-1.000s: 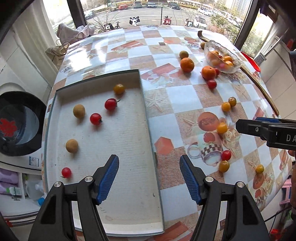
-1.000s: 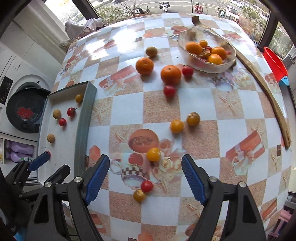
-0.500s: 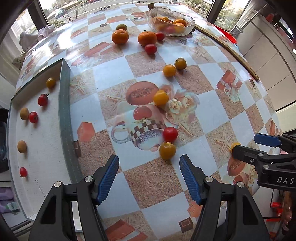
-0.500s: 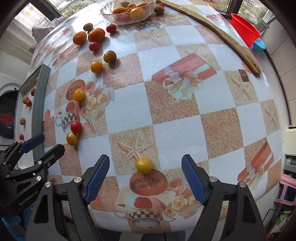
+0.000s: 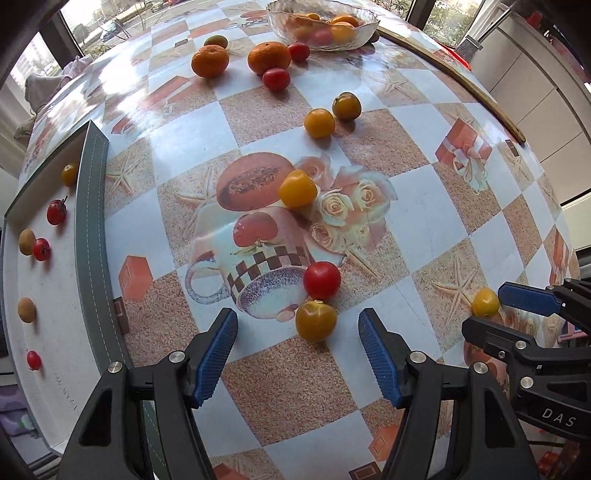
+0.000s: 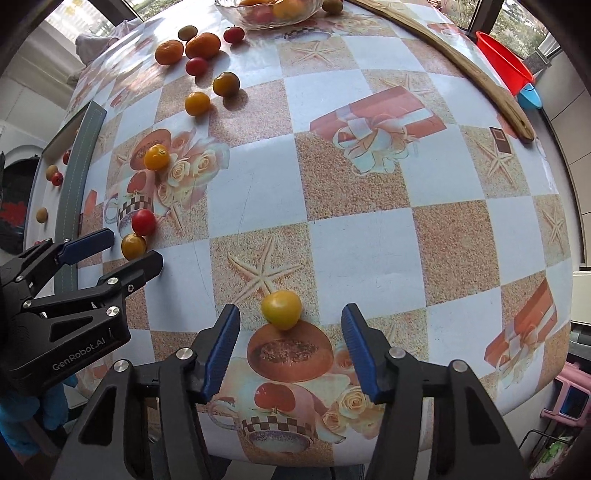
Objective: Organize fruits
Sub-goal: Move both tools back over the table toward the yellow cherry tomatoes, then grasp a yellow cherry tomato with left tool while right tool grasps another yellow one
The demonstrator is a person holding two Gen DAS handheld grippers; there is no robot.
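Note:
A yellow tomato (image 6: 281, 309) lies on the patterned tablecloth between the fingertips of my right gripper (image 6: 291, 328). Its jaws are closing, with a gap left on both sides of the fruit. In the left wrist view the same tomato (image 5: 485, 302) shows at the right gripper (image 5: 493, 314). My left gripper (image 5: 297, 343) stands open over an orange-yellow tomato (image 5: 316, 320), which lies just ahead of the blue pads, untouched. A red tomato (image 5: 321, 280) touches it on the far side. The grey tray (image 5: 90, 221) at the left holds several small fruits.
A glass bowl (image 5: 321, 27) of fruit stands at the far edge, with two mandarins (image 5: 209, 61) and more tomatoes (image 5: 319, 123) scattered before it. A curved wooden stick (image 6: 461, 62) runs along the right rim. The table's near edge is close under both grippers.
Both grippers swept from the tray and centre towards the near edge and came lower. The right jaws narrowed around the yellow tomato. The left now hovers over the orange-yellow tomato.

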